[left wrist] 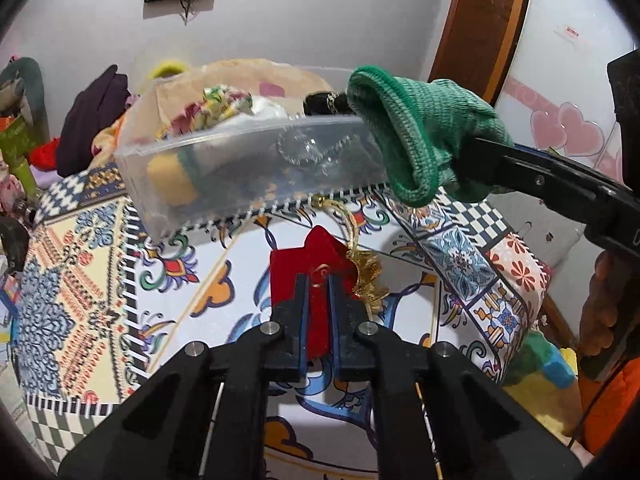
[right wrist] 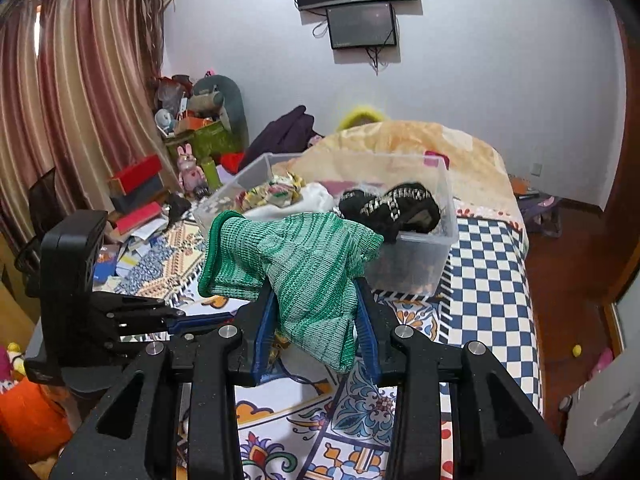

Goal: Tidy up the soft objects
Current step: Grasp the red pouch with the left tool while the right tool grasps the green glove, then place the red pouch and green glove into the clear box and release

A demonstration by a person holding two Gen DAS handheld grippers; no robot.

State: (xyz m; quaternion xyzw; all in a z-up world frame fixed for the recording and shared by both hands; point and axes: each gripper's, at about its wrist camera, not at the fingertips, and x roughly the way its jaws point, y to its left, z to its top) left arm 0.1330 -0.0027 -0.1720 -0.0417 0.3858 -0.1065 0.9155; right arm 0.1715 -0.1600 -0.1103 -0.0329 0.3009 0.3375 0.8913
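Observation:
My left gripper (left wrist: 318,280) is shut on a red velvet pouch (left wrist: 316,268) with a gold tassel (left wrist: 366,272), held just above the patterned bedspread (left wrist: 224,308). My right gripper (right wrist: 316,300) is shut on a green knitted glove (right wrist: 304,264) and holds it in the air at the near edge of a clear plastic box (right wrist: 416,248). The glove also shows in the left wrist view (left wrist: 416,132), beside the box (left wrist: 248,172). The box holds a floral cloth (right wrist: 276,194), a white cloth (right wrist: 316,196) and a black studded item (right wrist: 392,208).
The box stands on a bed with a patterned cover (right wrist: 492,292). A beige blanket (right wrist: 420,144) and dark clothing (right wrist: 284,136) lie behind it. Boxes, books and toys (right wrist: 136,200) crowd the left side. Curtains (right wrist: 80,80) hang at left; a door (left wrist: 480,20) is at right.

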